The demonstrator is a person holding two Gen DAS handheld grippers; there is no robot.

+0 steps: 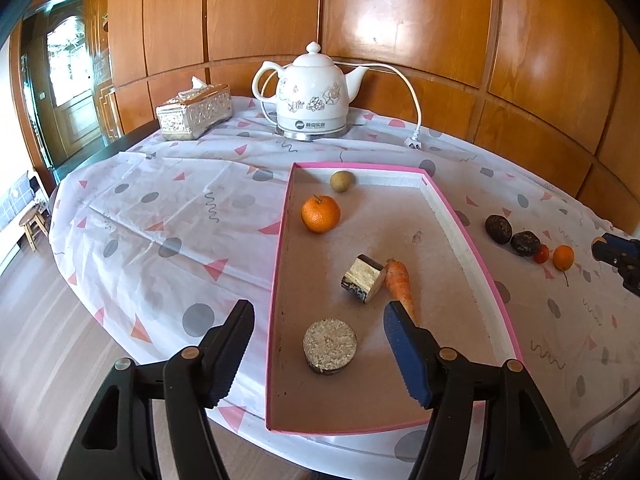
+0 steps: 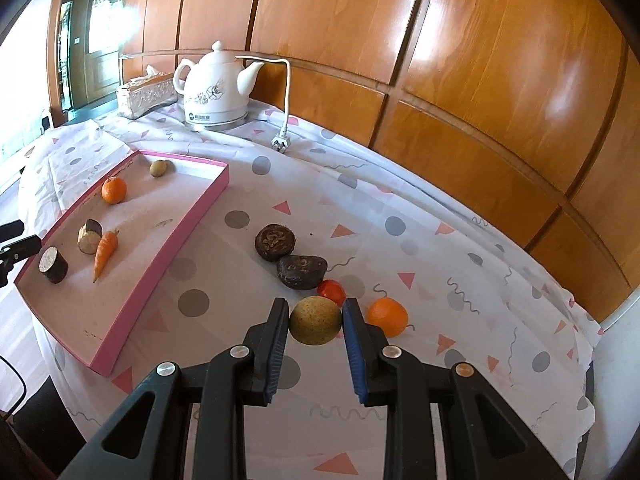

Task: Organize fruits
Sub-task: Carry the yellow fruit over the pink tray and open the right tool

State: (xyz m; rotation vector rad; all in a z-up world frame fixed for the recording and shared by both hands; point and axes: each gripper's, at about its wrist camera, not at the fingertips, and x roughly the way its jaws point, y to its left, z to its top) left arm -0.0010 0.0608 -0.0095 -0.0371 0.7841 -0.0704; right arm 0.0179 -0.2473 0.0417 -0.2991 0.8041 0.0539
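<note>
A pink-rimmed tray [image 1: 472,236] [image 2: 192,216] lies on the table and holds an orange [image 1: 320,214], a small tan-green fruit [image 1: 342,181], a carrot [image 1: 401,284], a cut wedge [image 1: 363,278] and a round dark-skinned slice [image 1: 329,345]. My left gripper [image 1: 318,322] stands open above the tray's near end, with nothing between its fingers and the round slice below the gap. My right gripper [image 2: 315,314] is shut on a tan-green round fruit [image 2: 315,320], lifted off the cloth. On the cloth beyond it lie two dark brown fruits [image 2: 275,242] [image 2: 301,272], a small red fruit [image 2: 332,291] and a small orange [image 2: 387,316].
A white electric kettle [image 1: 314,94] with its loose cord and plug [image 1: 414,144] stands at the back by the wooden wall. A patterned tissue box [image 1: 194,114] sits to its left. The table's edge curves round at the left and the front, with floor beyond.
</note>
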